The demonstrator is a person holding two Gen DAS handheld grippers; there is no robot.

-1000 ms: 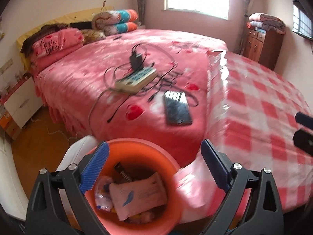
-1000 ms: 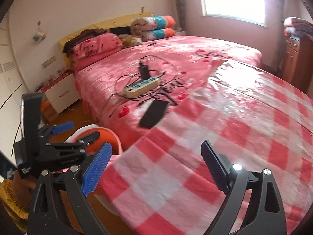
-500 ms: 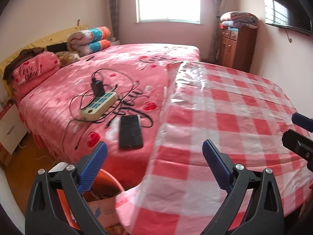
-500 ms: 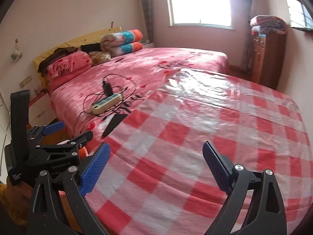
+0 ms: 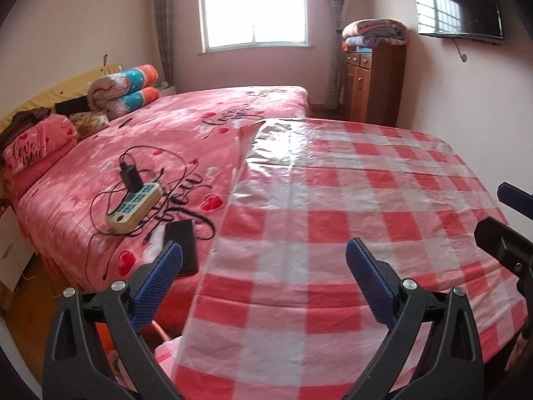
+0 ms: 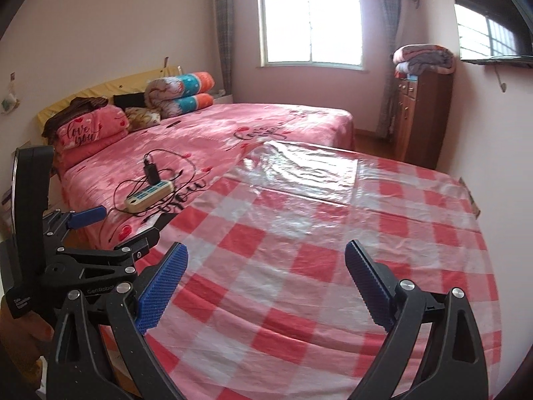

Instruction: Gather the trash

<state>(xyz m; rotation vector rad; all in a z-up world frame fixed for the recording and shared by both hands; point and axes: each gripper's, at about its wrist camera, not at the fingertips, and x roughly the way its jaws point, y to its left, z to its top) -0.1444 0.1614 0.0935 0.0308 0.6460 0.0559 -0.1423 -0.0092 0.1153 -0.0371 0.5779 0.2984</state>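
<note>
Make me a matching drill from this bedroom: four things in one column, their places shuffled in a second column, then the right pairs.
Things:
1. power strip
2. phone
3. folded blankets
4. TV

Places:
A. on top of the wooden cabinet
B. mounted on the right wall
C. on the pink bedspread, with a black charger plugged in
D. flat on the bed, beside the checkered cloth

Pairs: 1-C, 2-D, 3-A, 4-B
</note>
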